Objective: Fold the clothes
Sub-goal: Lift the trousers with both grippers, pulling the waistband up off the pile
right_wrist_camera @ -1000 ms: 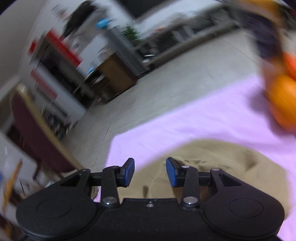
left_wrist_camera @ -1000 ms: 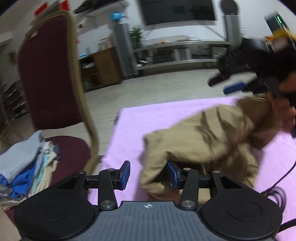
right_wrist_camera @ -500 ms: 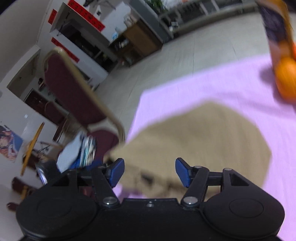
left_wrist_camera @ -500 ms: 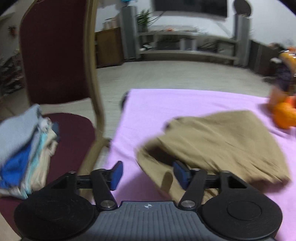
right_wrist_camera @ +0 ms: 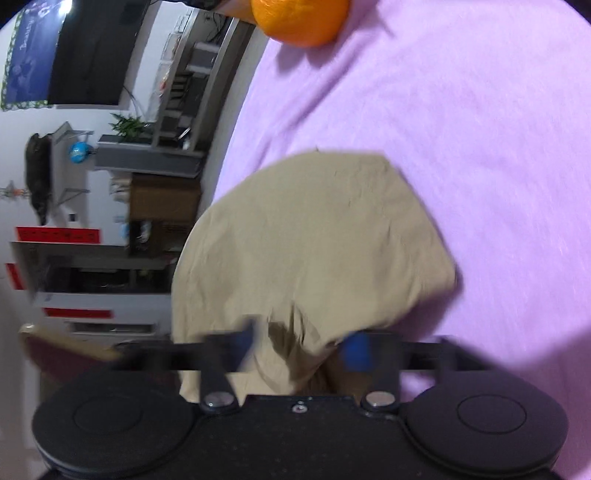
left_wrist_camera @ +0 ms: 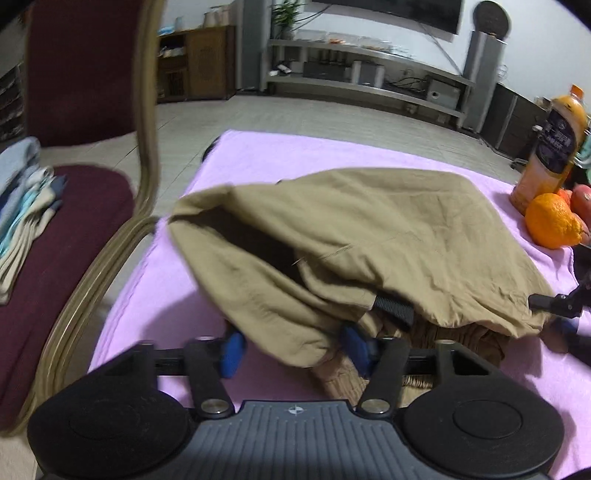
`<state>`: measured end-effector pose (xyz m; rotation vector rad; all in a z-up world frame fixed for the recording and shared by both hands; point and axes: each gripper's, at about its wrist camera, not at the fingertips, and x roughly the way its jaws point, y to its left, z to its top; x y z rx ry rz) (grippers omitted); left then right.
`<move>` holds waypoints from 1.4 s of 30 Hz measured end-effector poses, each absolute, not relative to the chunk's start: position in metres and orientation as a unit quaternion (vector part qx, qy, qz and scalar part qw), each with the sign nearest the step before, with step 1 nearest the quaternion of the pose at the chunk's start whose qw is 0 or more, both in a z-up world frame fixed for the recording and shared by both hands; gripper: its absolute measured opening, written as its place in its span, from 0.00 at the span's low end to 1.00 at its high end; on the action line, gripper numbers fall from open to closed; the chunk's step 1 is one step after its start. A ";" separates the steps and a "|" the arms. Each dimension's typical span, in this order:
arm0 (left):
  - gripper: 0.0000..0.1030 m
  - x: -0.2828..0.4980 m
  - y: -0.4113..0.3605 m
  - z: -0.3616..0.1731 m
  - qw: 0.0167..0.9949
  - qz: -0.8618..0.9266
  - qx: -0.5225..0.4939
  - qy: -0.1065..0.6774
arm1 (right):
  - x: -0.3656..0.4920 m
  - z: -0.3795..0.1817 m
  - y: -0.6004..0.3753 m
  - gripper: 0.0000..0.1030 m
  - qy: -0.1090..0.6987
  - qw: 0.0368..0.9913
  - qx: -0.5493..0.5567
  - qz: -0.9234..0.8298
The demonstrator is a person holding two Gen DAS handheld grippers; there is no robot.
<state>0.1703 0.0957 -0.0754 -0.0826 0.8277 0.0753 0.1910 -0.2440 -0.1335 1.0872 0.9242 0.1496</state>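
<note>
A tan garment (left_wrist_camera: 369,236) lies folded over on the pink cloth-covered table (left_wrist_camera: 295,155). My left gripper (left_wrist_camera: 291,349) is open with the garment's near left edge lying between its blue pads. My right gripper (right_wrist_camera: 301,345) is open, rolled on its side, with the garment (right_wrist_camera: 310,243) bunched between its blurred blue pads. The right gripper's fingers (left_wrist_camera: 554,302) also show in the left wrist view at the garment's right edge. An elastic waistband (left_wrist_camera: 443,332) shows under the top layer.
A maroon chair (left_wrist_camera: 74,206) with a gold frame stands left of the table and holds a stack of folded clothes (left_wrist_camera: 22,199). An orange (left_wrist_camera: 550,221) and a juice bottle (left_wrist_camera: 550,147) stand at the table's right; the orange (right_wrist_camera: 299,18) also shows in the right wrist view.
The garment has been laid flatter on the table, its top layer folded over. Both grippers have opened wider and dropped to its near edge. The right gripper has rolled sideways.
</note>
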 end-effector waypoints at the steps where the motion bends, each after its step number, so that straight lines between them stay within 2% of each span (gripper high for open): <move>1: 0.14 0.172 0.094 -0.075 0.916 0.030 -0.034 0.400 | 0.198 -0.122 -0.240 0.05 0.420 0.772 0.473 0.065; 4: 0.08 0.170 0.099 -0.068 0.919 0.028 -0.039 0.392 | 0.229 -0.053 -0.211 0.04 0.364 0.849 0.362 0.128; 7: 0.07 0.164 0.112 -0.061 0.920 0.032 -0.058 0.386 | 0.251 0.027 -0.164 0.04 0.275 0.902 0.266 0.198; 10: 0.07 0.162 0.135 -0.055 0.916 0.050 -0.092 0.388 | 0.282 0.079 -0.119 0.07 0.259 0.908 0.219 0.246; 11: 0.06 0.162 0.144 -0.053 0.913 0.057 -0.106 0.389 | 0.295 0.087 -0.107 0.11 0.281 0.903 0.207 0.253; 13: 0.07 0.160 0.162 -0.051 0.910 0.068 -0.128 0.389 | 0.302 0.092 -0.099 0.39 0.316 0.895 0.189 0.251; 14: 0.08 0.158 0.169 -0.051 0.908 0.064 -0.139 0.390 | 0.304 0.094 -0.097 0.43 0.332 0.891 0.181 0.249; 16: 0.15 0.154 0.177 -0.052 0.907 0.052 -0.150 0.390 | 0.299 0.089 -0.104 0.60 0.357 0.885 0.174 0.241; 17: 0.15 0.151 0.179 -0.052 0.907 0.046 -0.150 0.390 | 0.292 0.081 -0.113 0.63 0.372 0.879 0.178 0.239; 18: 0.24 0.149 0.180 -0.053 0.907 0.039 -0.151 0.390 | 0.284 0.072 -0.125 0.64 0.389 0.871 0.185 0.237; 19: 0.41 0.145 0.178 -0.054 0.909 0.034 -0.144 0.390 | 0.279 0.061 -0.135 0.64 0.405 0.862 0.195 0.235; 20: 0.46 0.143 0.175 -0.055 0.909 0.026 -0.142 0.390 | 0.275 0.050 -0.143 0.64 0.421 0.853 0.206 0.232; 23: 0.52 0.134 0.168 -0.064 0.905 0.000 -0.162 0.394 | 0.245 0.000 -0.172 0.64 0.463 0.826 0.248 0.205; 24: 0.54 0.133 0.165 -0.067 0.904 -0.004 -0.167 0.395 | 0.234 -0.021 -0.181 0.60 0.476 0.814 0.268 0.195; 25: 0.57 0.133 0.162 -0.070 0.902 -0.009 -0.172 0.395 | 0.225 -0.042 -0.189 0.48 0.490 0.801 0.291 0.186; 27: 0.59 0.135 0.156 -0.077 0.900 -0.012 -0.178 0.398 | 0.210 -0.084 -0.202 0.35 0.512 0.770 0.341 0.171; 30: 0.59 0.148 0.152 -0.083 0.899 -0.006 -0.180 0.400 | 0.207 -0.118 -0.196 0.35 0.512 0.751 0.378 0.175; 35: 0.45 0.168 0.153 -0.094 0.892 -0.012 -0.210 0.401 | 0.216 -0.147 -0.174 0.35 0.500 0.746 0.397 0.188; 39: 0.44 0.178 0.140 -0.101 0.892 -0.020 -0.173 0.416 | 0.233 -0.158 -0.166 0.34 0.481 0.759 0.384 0.213; 41: 0.30 0.182 0.135 -0.101 0.892 -0.015 -0.157 0.423 | 0.231 -0.164 -0.165 0.34 0.476 0.773 0.363 0.213; 42: 0.06 0.184 0.132 -0.100 0.891 -0.012 -0.149 0.428 | 0.230 -0.158 -0.162 0.25 0.476 0.781 0.348 0.207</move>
